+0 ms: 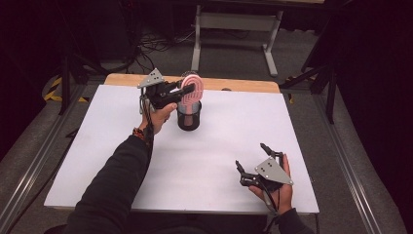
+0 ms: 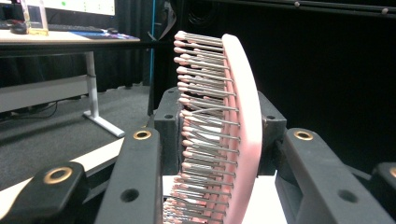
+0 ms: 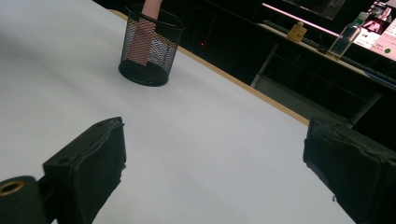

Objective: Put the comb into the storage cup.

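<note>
White-topped table (image 1: 204,161) with wooden far edge, black mesh cup (image 1: 189,118) standing on it

Pink hairbrush (image 1: 191,87) with metal pink-tipped bristles, upright, its handle down inside a black mesh cup (image 1: 189,117), head clamped between the left gripper's (image 1: 187,89) jaws, cup standing toward the far side of the white tabletop (image 1: 204,161)

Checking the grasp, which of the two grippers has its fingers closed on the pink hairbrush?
The left gripper, up at the mesh cup, clamps the pink hairbrush. The right gripper sits open on the table, apart.
</note>
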`<action>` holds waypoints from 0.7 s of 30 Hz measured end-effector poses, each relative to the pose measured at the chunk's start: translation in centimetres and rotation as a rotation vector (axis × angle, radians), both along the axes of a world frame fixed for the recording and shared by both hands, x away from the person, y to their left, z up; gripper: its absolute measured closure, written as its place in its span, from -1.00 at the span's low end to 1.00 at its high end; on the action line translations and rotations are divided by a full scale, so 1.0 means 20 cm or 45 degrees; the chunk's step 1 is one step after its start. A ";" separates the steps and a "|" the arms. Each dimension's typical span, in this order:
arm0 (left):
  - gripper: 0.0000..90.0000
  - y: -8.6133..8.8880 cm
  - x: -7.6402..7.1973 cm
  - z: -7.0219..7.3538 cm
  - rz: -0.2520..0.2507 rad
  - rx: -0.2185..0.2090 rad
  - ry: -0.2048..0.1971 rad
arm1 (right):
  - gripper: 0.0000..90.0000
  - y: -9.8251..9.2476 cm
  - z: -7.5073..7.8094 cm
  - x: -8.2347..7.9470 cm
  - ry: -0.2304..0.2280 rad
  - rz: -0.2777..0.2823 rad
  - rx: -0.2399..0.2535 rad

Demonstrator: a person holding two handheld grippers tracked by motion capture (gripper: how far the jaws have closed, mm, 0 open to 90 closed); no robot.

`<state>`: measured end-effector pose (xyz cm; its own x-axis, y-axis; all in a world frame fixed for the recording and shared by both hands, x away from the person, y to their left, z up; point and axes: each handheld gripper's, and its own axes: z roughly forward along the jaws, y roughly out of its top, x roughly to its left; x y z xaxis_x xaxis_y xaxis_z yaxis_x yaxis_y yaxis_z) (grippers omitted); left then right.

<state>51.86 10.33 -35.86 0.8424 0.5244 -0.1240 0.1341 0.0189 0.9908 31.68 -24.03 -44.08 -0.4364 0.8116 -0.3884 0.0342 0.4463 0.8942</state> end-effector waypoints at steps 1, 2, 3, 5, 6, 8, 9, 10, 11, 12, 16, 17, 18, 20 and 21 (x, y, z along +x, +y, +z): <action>0.41 0.00 0.00 0.00 0.003 0.005 0.000 | -0.85 0.00 0.00 0.00 0.001 -0.002 -0.002; 0.41 0.00 0.00 0.00 0.006 0.007 0.002 | -0.85 0.00 0.00 0.00 0.001 -0.002 -0.002; 0.41 0.00 0.00 -0.01 0.011 0.007 0.007 | -0.85 0.00 0.00 0.00 0.003 -0.002 -0.009; 0.41 0.00 0.01 -0.01 0.011 0.007 0.015 | -0.85 0.00 0.00 0.00 0.005 0.000 -0.008; 0.41 0.00 0.01 -0.02 0.009 0.004 0.016 | -0.85 0.00 0.00 0.00 0.007 0.004 -0.006; 0.40 0.00 0.01 -0.02 0.015 0.002 0.027 | -0.85 0.00 0.00 0.00 0.009 0.023 -0.001; 0.40 0.00 0.02 -0.03 0.011 0.002 0.028 | -0.85 0.00 0.00 0.00 0.008 0.030 0.003; 0.40 0.00 0.02 -0.03 0.010 0.005 0.030 | -0.85 0.00 0.00 0.00 0.009 0.031 -0.002; 0.40 0.00 0.02 -0.03 0.011 0.007 0.033 | -0.85 0.01 0.00 0.00 0.010 0.032 -0.004; 0.40 0.00 0.02 -0.04 0.011 0.005 0.037 | -0.85 0.01 -0.01 0.00 0.012 0.036 -0.002; 0.40 0.01 0.03 -0.05 0.020 0.012 0.048 | -0.86 0.01 -0.01 0.00 0.015 0.044 -0.004; 0.40 0.01 0.03 -0.05 0.019 0.014 0.050 | -0.86 0.01 -0.01 0.00 0.014 0.047 -0.003; 0.40 0.01 0.03 -0.05 0.015 0.020 0.052 | -0.86 0.01 -0.01 0.00 0.014 0.049 0.001; 0.40 0.01 0.03 -0.06 0.013 0.024 0.056 | -0.86 0.01 -0.01 0.00 0.010 0.041 -0.007; 0.40 0.01 0.03 -0.06 0.015 0.022 0.056 | -0.85 0.01 -0.01 0.00 0.011 0.041 -0.005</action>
